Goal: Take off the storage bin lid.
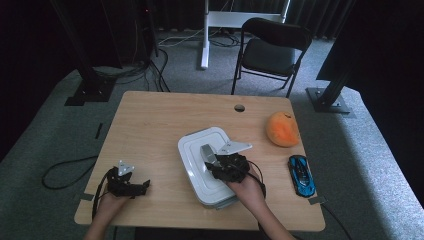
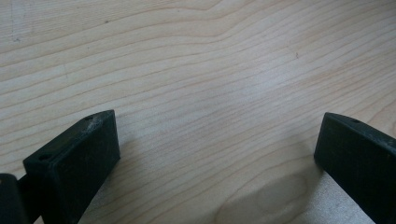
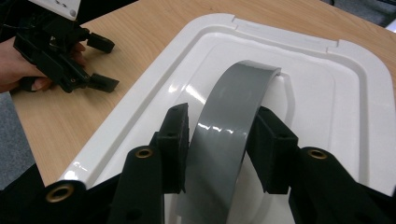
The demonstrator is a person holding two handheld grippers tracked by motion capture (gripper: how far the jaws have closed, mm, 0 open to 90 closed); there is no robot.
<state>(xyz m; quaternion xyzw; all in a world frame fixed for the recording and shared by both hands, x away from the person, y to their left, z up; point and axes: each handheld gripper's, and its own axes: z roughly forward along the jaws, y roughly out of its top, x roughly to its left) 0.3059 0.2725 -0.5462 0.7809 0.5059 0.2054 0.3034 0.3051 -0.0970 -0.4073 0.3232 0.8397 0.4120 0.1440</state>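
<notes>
A white lidded container (image 1: 192, 150) (image 3: 327, 93) stands on the wooden table (image 1: 150, 125), near its middle. An arched grey handle (image 1: 206, 151) (image 3: 233, 107) rises from the lid. My right gripper (image 1: 212, 162) (image 3: 219, 116) reaches over the lid from the near side, its two black pads pressed against the sides of the handle. My left gripper (image 1: 145, 184) (image 2: 219, 140) rests at the table's front left, held in a hand, its jaws wide apart over bare wood. The right gripper view shows it (image 3: 102, 64) at the far left, open.
An orange round thing (image 1: 283, 129) lies at the right of the table, and a blue toy car (image 1: 301, 175) sits nearer the front right edge. There is a cable hole (image 1: 239, 108) at the far side. A black chair (image 1: 272, 47) stands behind the table.
</notes>
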